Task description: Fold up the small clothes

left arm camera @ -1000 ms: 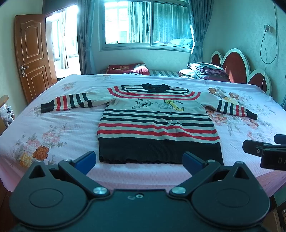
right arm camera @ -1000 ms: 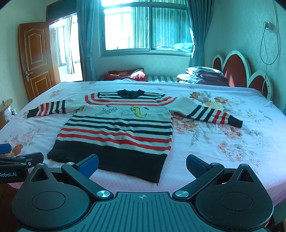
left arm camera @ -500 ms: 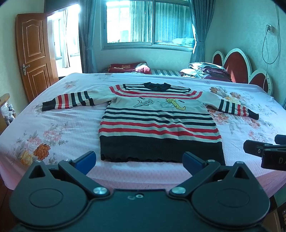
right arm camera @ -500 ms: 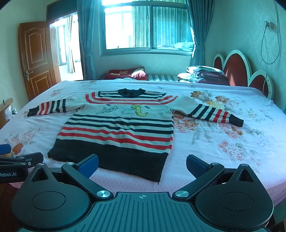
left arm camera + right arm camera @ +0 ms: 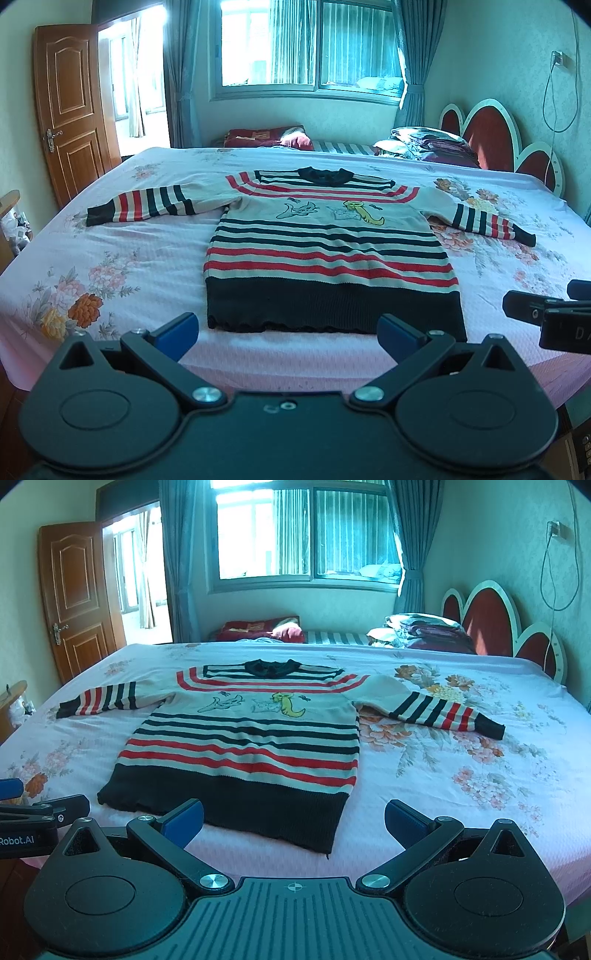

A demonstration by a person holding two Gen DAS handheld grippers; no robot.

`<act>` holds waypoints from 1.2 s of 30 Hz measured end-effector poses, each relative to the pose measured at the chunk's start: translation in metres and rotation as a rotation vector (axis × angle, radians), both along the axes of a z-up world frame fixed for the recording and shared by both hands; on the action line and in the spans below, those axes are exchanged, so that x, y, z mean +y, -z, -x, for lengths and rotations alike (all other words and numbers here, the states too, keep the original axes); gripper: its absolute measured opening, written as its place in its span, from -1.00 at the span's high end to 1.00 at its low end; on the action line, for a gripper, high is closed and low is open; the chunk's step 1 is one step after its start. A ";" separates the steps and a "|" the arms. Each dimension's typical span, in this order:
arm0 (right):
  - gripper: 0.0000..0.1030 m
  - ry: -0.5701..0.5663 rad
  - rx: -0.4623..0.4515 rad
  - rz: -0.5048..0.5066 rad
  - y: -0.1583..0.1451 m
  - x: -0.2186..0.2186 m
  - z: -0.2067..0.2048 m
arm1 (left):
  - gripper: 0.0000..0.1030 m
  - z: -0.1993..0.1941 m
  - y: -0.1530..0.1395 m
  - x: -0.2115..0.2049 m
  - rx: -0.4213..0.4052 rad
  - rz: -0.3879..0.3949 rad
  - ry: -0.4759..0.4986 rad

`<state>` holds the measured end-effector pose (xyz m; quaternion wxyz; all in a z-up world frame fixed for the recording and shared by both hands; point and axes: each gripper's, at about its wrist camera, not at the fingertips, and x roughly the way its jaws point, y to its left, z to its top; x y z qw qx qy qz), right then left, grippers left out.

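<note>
Bed (image 5: 122, 251): I am looking across a wide bed in a pink floral sheet, which is filling most of both wrist views
Sweater (image 5: 332, 254): a small striped sweater is lying flat, face up, in the middle of the bed, collar pointing to the far window, black hem facing me, both sleeves stretching out sideways
Left gripper (image 5: 288, 328): I am holding it just short of the black hem, fingers spread wide and grasping nothing, blue pads (image 5: 177, 328) sitting apart over the sheet
Right gripper (image 5: 293, 818): I am holding it off the hem's right corner, fingers likewise released and empty
Bedding pile (image 5: 428, 631): folded bedding is resting by the red headboard (image 5: 491, 620)
</note>
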<state>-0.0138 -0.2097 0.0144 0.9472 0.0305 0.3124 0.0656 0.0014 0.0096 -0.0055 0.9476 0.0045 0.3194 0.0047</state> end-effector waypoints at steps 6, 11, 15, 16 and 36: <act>-1.00 0.011 0.010 -0.008 0.006 -0.002 -0.013 | -1.00 -0.005 0.008 0.007 0.034 0.021 -0.009; -1.00 0.059 0.010 -0.039 0.011 -0.011 -0.033 | -0.99 -0.025 0.016 0.016 0.042 0.015 -0.020; -1.00 0.097 0.016 -0.023 0.015 -0.016 -0.056 | -0.99 -0.059 0.022 0.020 0.059 0.022 0.004; -1.00 0.103 0.020 -0.018 0.016 -0.017 -0.063 | -0.99 -0.068 0.023 0.020 0.061 0.022 0.011; -1.00 0.331 -0.001 0.017 0.014 -0.033 -0.181 | -0.90 -0.229 0.051 0.019 0.168 0.068 0.259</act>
